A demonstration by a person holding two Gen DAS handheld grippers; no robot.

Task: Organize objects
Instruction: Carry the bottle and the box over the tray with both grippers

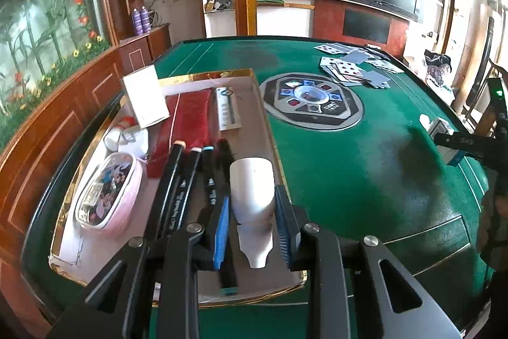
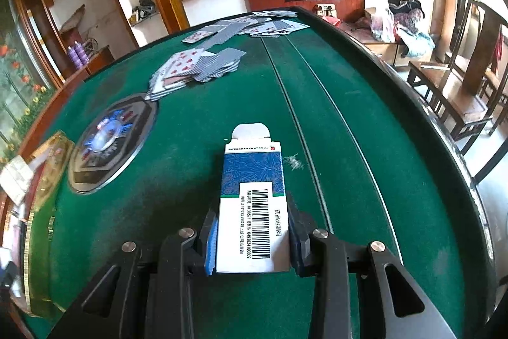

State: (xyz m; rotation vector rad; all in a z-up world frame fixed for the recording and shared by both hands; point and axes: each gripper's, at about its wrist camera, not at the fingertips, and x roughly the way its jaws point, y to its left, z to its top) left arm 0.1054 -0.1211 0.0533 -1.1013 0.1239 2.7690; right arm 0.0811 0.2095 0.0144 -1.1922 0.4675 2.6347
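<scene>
Both grippers are clamped: right gripper (image 2: 252, 239) on the medicine box (image 2: 252, 199) above the green table (image 2: 365, 180), left gripper (image 1: 252, 231) on a white tube (image 1: 253, 196) over the tray (image 1: 206, 75). Light, crushable cardboard with an open flap, I judge, so I'd squeeze gently across the barcode end; smooth tube may slip

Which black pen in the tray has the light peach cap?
The leftmost black pen, beside the pink case. Its cap end is pale peach; the next pens' ends look red and blue.
</scene>
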